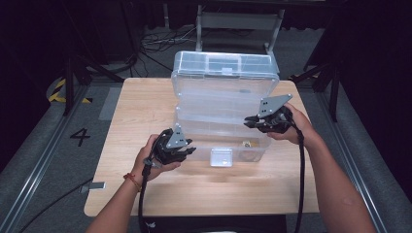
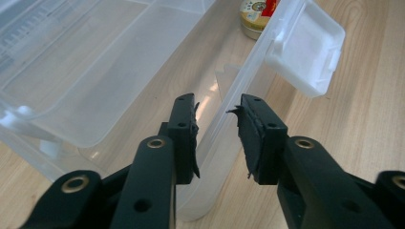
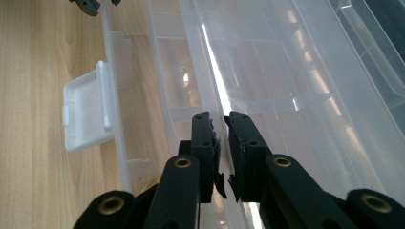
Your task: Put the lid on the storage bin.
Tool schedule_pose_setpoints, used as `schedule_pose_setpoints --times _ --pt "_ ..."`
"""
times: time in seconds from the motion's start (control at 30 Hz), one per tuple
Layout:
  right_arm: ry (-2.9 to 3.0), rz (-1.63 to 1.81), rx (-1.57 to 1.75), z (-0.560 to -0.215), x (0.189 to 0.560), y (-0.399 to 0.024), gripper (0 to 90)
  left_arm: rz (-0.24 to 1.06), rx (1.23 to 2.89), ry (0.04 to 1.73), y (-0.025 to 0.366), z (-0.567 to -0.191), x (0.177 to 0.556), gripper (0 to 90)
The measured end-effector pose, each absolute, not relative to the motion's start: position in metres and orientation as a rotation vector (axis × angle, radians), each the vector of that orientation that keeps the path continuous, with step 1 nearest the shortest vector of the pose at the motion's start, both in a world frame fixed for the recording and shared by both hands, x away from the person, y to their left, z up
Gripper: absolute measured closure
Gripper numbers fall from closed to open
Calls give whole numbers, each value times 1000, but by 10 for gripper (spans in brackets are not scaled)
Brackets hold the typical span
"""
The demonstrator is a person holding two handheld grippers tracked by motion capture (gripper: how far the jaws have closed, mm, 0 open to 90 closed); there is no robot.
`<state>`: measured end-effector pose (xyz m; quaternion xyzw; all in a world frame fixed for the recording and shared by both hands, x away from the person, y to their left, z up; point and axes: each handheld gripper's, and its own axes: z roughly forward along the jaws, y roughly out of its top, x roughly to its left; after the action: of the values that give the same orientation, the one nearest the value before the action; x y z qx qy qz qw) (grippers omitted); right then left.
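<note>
Nearest the high camera, two forearms reach in over the wooden table, each hand holding a gripper. At the near left corner of the clear plastic storage box, the left gripper straddles the front wall with its jaws apart, one pad inside and one outside, neither pressing on it. At the box's right side, the right gripper has its jaws drawn narrow around the thin rim of the inner tray; whether they pinch it cannot be told. The hinged lid stands open behind. A white latch hangs from the front wall, and a small yellow-capped jar sits inside the box.
</note>
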<state>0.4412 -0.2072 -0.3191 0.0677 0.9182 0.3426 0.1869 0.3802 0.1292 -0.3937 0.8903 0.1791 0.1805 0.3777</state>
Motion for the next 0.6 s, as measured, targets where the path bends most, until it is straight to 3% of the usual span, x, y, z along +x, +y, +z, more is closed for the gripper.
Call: schedule_pose_setpoints --times 0.27,0.6 --pt "2564 1010 198 -323 440 -211 812 460 2224 480 142 -387 377 845" --pt "2551 1013 206 -324 438 -212 806 470 2245 501 151 -384 379 860"
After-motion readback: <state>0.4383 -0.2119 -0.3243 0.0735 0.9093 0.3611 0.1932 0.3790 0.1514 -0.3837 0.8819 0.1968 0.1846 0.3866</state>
